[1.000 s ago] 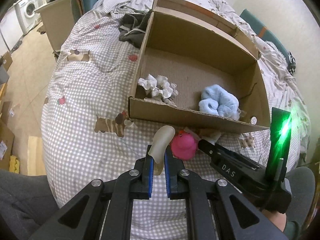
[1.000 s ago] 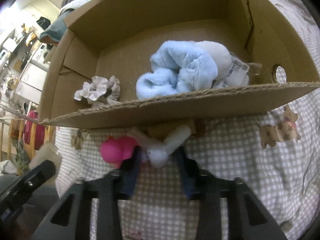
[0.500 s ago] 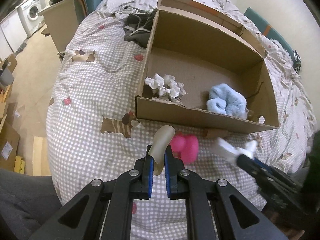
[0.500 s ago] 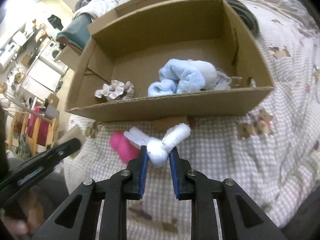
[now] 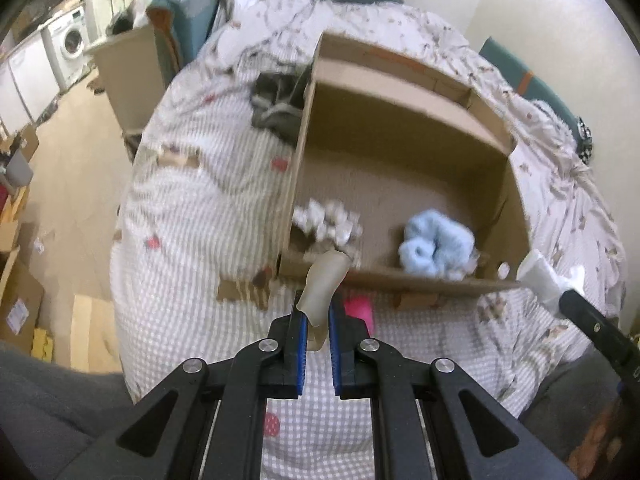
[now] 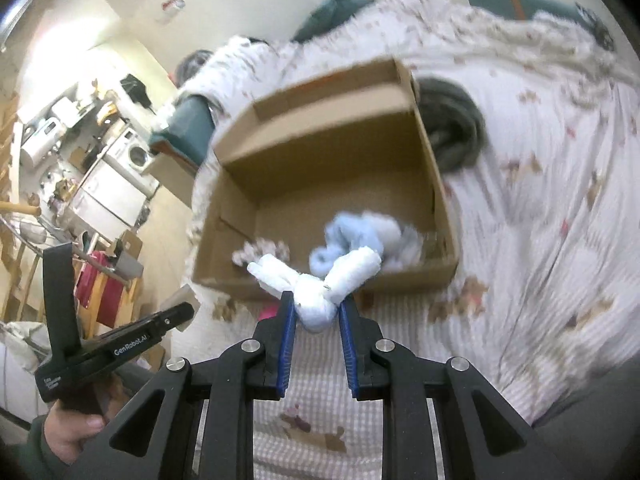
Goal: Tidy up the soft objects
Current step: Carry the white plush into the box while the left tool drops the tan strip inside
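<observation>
Soft objects, left wrist view first. Left hand-held gripper [image 5: 316, 316] pressed tight on a beige rubbery sleeve [image 5: 325, 280], sticking up out of the blue pads and hanging in front of the near wall of the cardboard box [image 5: 400, 282]. Box sitting on a bed [image 5: 192, 240] with a checked, dog-print cover. Inside, near the front: white ruffled scrunchie [image 5: 326, 222] on the left, fluffy light blue scrunchie [image 5: 434, 240] on the right, well apart. Pink soft toy [image 5: 358, 308] out on the cover, just beside the box's near wall and partly hidden behind the gripper. Dark grey garment [image 5: 276, 108] bunched up against the box's far left corner, outside it. Pretty blurry all round.

Right wrist view next. Right hand-held gripper [image 6: 316, 308] pinching a white knotted cloth [image 6: 316, 300] by the knot, two rolled ends sticking out left and right. Jaws just been closing, cloth between them. Held up over the bed, short of the box's near wall. Same two scrunchies visible in the box behind it. Left hand-held gripper at lower left, a hand [image 6: 68, 436] wrapped round its handle.
</observation>
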`<action>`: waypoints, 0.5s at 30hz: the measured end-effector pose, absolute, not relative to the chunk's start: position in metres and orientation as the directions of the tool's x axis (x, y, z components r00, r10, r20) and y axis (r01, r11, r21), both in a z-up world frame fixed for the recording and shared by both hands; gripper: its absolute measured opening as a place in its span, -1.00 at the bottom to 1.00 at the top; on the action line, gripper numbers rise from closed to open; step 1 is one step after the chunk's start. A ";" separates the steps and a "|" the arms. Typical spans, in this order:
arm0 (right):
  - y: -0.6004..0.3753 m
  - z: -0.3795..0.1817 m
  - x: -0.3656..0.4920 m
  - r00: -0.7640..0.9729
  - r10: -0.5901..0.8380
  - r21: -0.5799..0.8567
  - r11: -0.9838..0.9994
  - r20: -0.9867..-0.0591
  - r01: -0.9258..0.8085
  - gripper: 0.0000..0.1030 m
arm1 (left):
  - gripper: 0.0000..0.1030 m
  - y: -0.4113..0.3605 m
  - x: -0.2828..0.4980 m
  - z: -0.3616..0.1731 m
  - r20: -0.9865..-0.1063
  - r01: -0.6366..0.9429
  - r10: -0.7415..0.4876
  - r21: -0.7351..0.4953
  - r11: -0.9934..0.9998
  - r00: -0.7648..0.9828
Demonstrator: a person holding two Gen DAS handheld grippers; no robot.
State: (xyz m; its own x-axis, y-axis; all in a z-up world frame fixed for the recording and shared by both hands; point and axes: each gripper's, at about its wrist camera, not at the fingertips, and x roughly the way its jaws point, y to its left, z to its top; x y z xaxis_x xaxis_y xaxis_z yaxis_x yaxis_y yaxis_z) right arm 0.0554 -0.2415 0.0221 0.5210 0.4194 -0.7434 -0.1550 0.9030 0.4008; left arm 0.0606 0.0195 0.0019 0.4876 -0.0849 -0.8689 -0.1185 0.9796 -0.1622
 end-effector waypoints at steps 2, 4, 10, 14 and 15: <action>-0.241 0.034 0.060 0.550 0.419 0.386 0.904 -0.722 -0.181 -0.55 | -0.83 0.016 0.067 0.012 -0.855 -0.100 -0.074 -0.146 0.984 0.513; -0.240 0.046 0.068 0.578 0.417 0.368 0.906 -0.701 -0.207 -0.55 | -0.83 0.010 0.077 0.022 -0.843 -0.075 -0.068 -0.128 0.989 0.534; -0.235 0.056 0.097 0.611 0.438 0.355 0.898 -0.659 -0.260 -0.55 | -0.83 -0.007 0.109 0.043 -0.806 -0.014 -0.042 -0.063 0.998 0.591; -0.226 0.040 0.121 0.600 0.420 0.329 0.907 -0.681 -0.262 -0.55 | -0.83 -0.012 0.137 0.036 -0.802 0.012 -0.046 -0.049 0.999 0.596; -0.225 0.035 0.125 0.597 0.416 0.330 0.909 -0.686 -0.254 -0.55 | -0.83 -0.011 0.142 0.033 -0.803 0.012 -0.054 -0.059 0.998 0.593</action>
State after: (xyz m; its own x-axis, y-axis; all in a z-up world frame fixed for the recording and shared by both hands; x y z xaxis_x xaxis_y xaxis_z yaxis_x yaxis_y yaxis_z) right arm 0.1251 -0.2252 0.0346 0.5969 0.4162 -0.6859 -0.2544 0.9090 0.3302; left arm 0.1420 -0.0111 0.0330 0.5934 -0.0543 -0.8031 0.0119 0.9982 -0.0587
